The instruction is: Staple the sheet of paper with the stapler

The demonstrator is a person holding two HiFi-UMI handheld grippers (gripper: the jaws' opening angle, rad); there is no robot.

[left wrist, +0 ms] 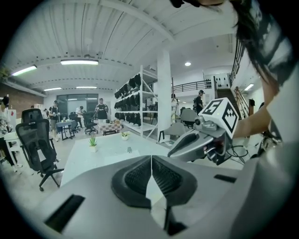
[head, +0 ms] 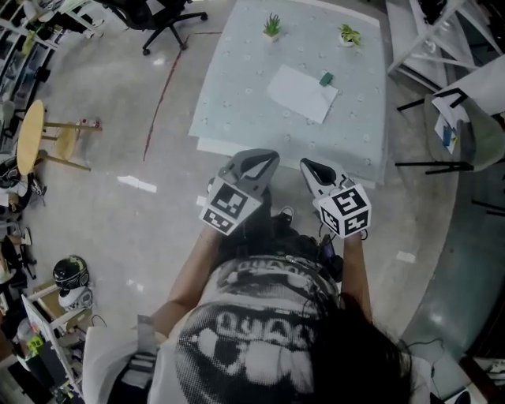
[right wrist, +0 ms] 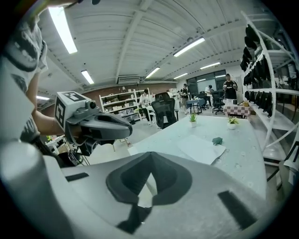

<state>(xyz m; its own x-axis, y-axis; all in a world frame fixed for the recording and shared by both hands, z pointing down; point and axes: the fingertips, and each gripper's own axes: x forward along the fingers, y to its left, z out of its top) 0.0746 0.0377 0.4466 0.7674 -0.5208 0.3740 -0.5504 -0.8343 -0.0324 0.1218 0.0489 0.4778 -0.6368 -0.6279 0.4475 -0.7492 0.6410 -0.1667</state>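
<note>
A white sheet of paper (head: 302,93) lies on the pale table (head: 237,102), with a small green stapler (head: 326,78) at its far right corner. Both grippers hang short of the table's near edge, over the floor, side by side. My left gripper (head: 264,158) has its jaws closed together with nothing between them; its own view shows the pads meeting (left wrist: 151,158). My right gripper (head: 309,166) is likewise shut and empty (right wrist: 150,156). In the right gripper view the paper (right wrist: 201,148) and stapler (right wrist: 217,140) lie ahead on the table.
Two small potted plants (head: 272,26) (head: 348,35) stand at the table's far edge. A black office chair (head: 162,20) is at the far left, a round wooden stool (head: 35,134) at the left, and white racks (head: 442,31) to the right of the table.
</note>
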